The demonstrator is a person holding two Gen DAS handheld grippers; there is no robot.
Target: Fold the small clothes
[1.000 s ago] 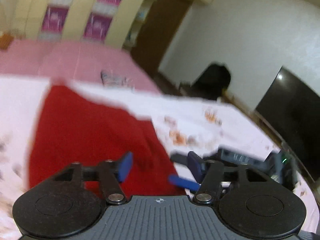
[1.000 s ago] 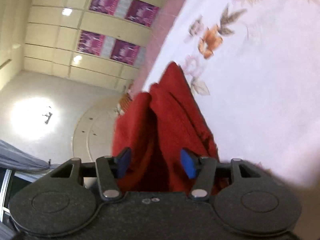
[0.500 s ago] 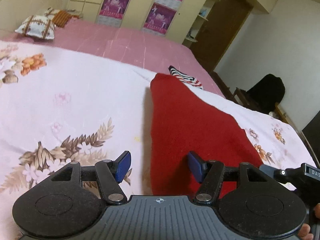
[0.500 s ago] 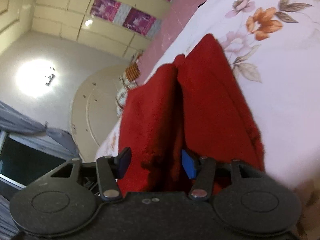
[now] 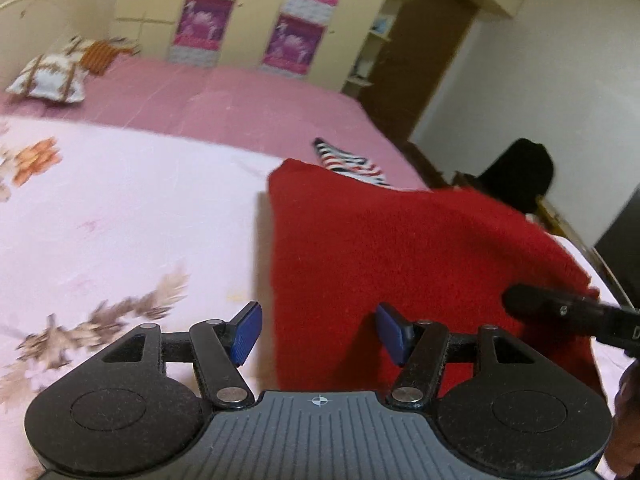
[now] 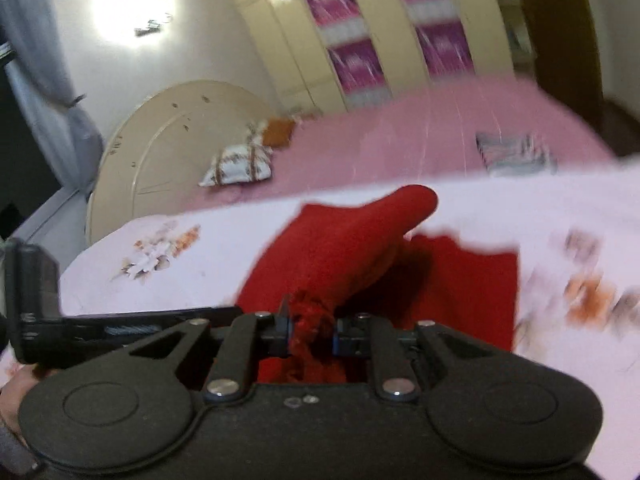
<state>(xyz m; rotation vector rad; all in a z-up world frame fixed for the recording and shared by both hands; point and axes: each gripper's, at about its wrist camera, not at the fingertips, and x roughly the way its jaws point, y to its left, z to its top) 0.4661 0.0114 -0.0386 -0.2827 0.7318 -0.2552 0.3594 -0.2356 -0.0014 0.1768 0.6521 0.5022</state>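
Note:
A red fleece garment [image 5: 400, 248] lies on the floral white sheet [image 5: 120, 216] of the bed. My left gripper [image 5: 316, 332] is open and empty, its blue pads astride the garment's near left edge, just above it. My right gripper [image 6: 312, 330] is shut on a bunched edge of the red garment [image 6: 344, 248] and lifts that part off the rest of the cloth below. The right gripper's body shows in the left wrist view [image 5: 568, 312] at the garment's right edge.
A striped folded cloth [image 5: 348, 160] lies beyond the red garment on the pink bedspread [image 5: 240, 108]. Pillows [image 5: 48, 76] sit at the headboard [image 6: 168, 136]. A dark chair [image 5: 516, 176] and a wardrobe [image 5: 248, 12] stand behind the bed.
My right gripper has closed on the red garment's edge and swung round to face the headboard, lifting the cloth. My left gripper stays open and has settled over the garment's left edge.

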